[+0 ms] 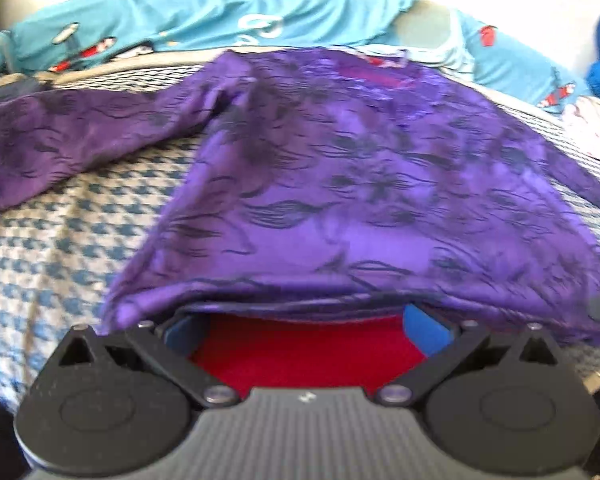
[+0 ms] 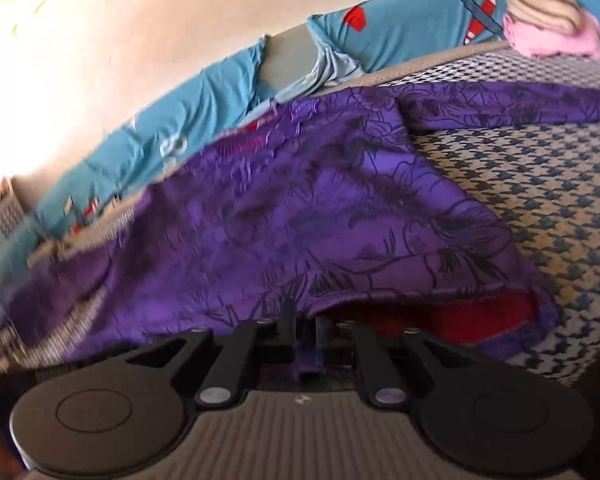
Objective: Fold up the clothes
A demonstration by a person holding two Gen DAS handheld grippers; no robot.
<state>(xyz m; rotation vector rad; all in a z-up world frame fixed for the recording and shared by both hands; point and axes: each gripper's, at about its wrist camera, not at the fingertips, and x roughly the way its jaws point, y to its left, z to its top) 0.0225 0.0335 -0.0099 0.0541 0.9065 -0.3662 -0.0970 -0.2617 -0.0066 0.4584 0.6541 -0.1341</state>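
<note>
Both my grippers sit at the purple top's (image 1: 340,184) near hem: right gripper (image 2: 306,354) pinching it, left gripper (image 1: 300,320) spread wide, body stretching away ahead.

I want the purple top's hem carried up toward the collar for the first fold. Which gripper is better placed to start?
Probably the right gripper: its jaws are nearly closed on the hem of the purple top. The left gripper stands wide open at the hem, gripping nothing, so it would have to close first.

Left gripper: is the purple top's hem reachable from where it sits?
Probably yes. The left gripper is open right at the top's near hem, fingers straddling it, with only red fabric below and nothing blocking.
</note>
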